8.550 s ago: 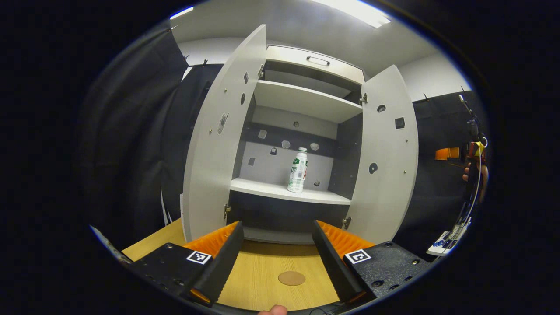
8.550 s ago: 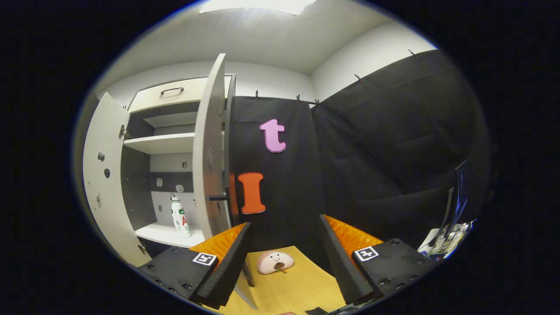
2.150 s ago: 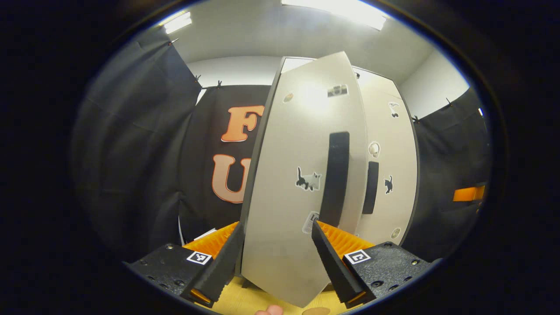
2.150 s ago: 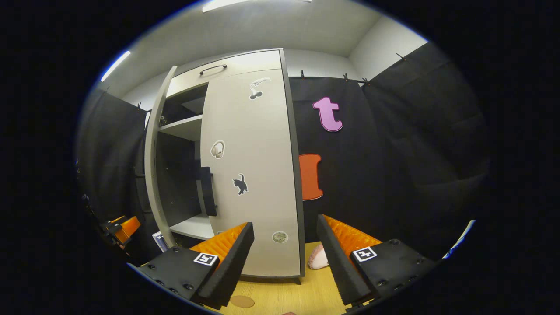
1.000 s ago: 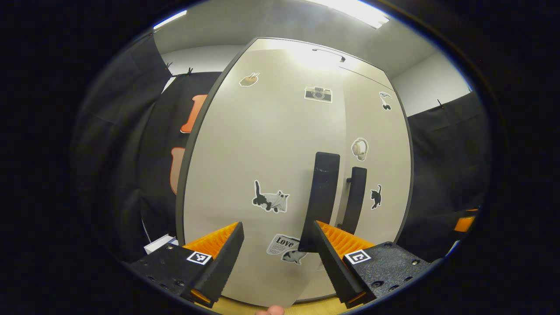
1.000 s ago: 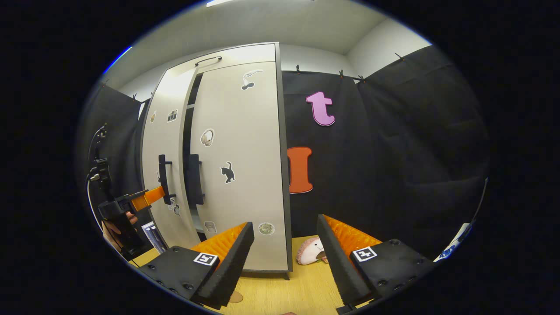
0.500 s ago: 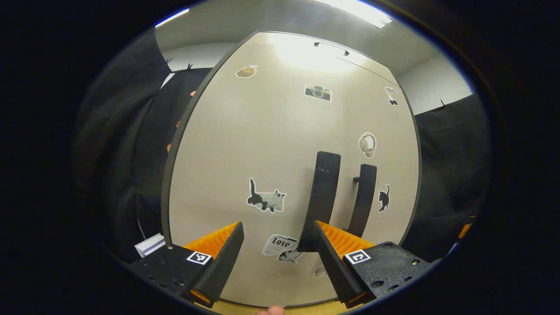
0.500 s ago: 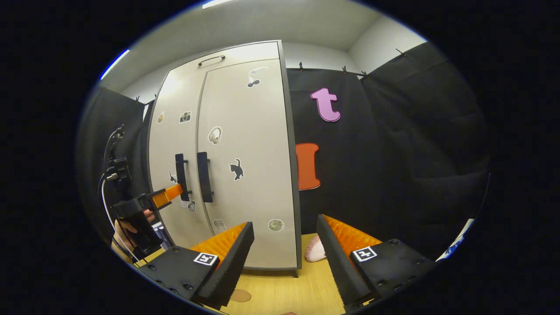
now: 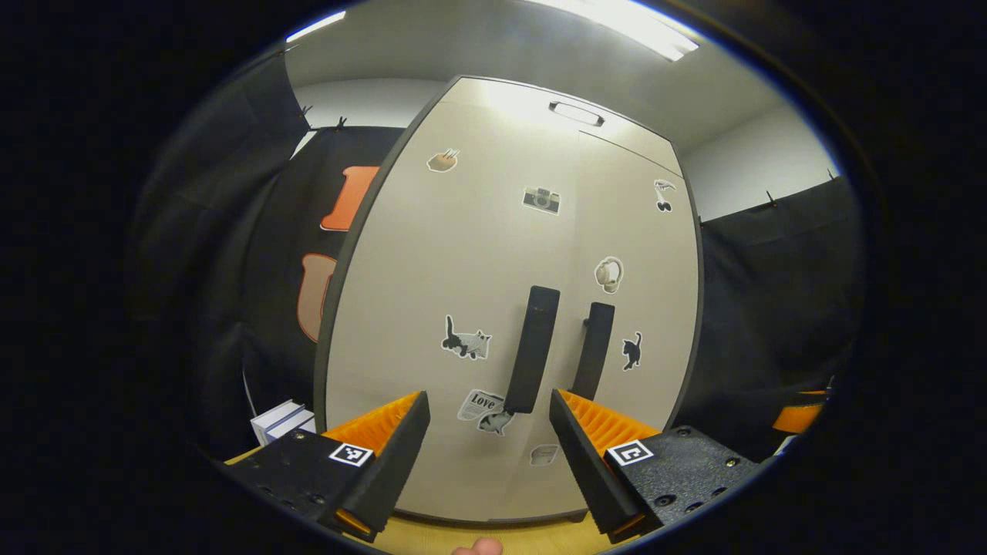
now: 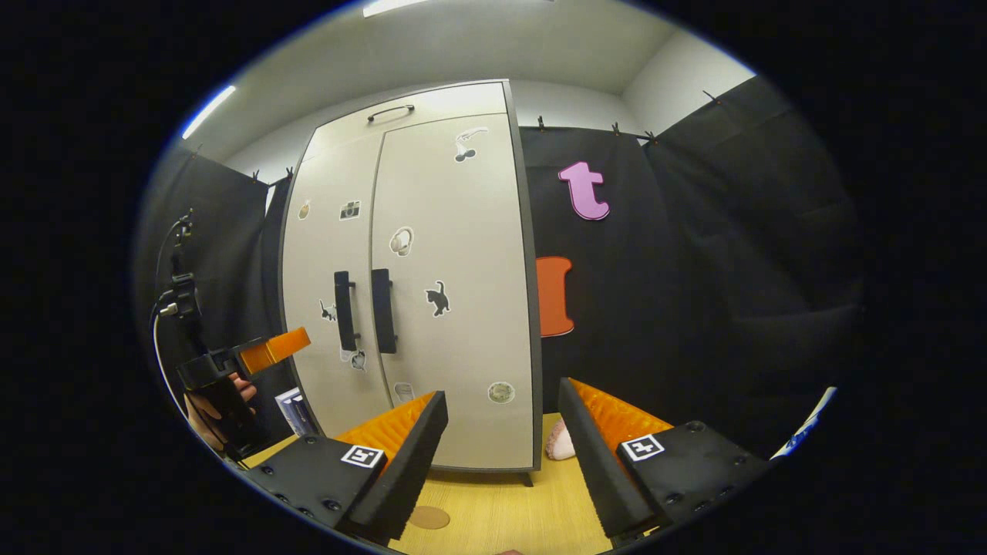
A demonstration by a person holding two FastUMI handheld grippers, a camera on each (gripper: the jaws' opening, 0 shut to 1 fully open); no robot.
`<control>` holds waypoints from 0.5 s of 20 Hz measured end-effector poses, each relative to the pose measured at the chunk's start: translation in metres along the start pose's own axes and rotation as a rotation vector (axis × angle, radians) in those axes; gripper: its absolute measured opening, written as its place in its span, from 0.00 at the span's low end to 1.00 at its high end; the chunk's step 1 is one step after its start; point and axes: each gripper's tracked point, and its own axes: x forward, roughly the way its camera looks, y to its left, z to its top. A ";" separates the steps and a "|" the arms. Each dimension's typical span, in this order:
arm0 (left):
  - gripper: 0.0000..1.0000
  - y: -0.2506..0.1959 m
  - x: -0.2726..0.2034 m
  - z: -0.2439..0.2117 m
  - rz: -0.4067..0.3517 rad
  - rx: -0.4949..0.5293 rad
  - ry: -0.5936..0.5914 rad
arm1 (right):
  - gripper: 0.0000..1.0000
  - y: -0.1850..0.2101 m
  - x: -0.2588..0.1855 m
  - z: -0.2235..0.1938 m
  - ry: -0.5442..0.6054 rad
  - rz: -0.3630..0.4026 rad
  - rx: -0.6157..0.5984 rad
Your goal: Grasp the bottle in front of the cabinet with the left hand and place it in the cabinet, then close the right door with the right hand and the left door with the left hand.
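Cabinet stands on the bench with left door and right door both shut, handles side by side; the bottle is hidden behind them; left claw gapes empty before the doors; right claw gapes empty too.

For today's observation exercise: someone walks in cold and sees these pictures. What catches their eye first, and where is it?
The pale cabinet fills the middle of the left gripper view, both doors shut, two dark vertical handles side by side at the centre seam. Stickers dot the doors, notably a cat left of the handles. In the right gripper view, the left claw hovers open near the cabinet's left edge.
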 end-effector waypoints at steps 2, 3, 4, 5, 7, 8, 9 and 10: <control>0.95 0.004 -0.023 0.005 0.019 0.002 -0.008 | 0.96 0.011 -0.001 -0.003 -0.002 0.033 0.004; 0.95 0.008 -0.035 0.008 0.036 0.003 -0.014 | 0.95 0.016 -0.001 -0.005 0.001 0.051 0.010; 0.95 0.013 -0.046 0.010 0.054 0.004 -0.019 | 0.95 0.021 -0.001 -0.008 0.007 0.066 0.016; 0.95 0.016 -0.056 0.010 0.070 0.003 -0.019 | 0.95 0.026 -0.001 -0.012 0.015 0.078 0.020; 0.95 0.022 -0.075 0.007 0.098 -0.001 -0.007 | 0.96 0.032 -0.001 -0.017 0.023 0.100 0.021; 0.95 0.025 -0.083 0.008 0.108 0.000 -0.011 | 0.96 0.034 0.000 -0.019 0.022 0.108 0.019; 0.95 0.028 -0.090 0.008 0.118 0.005 -0.018 | 0.96 0.036 0.000 -0.021 0.023 0.115 0.017; 0.95 0.031 -0.096 0.007 0.131 0.015 -0.023 | 0.96 0.037 0.000 -0.024 0.024 0.121 0.015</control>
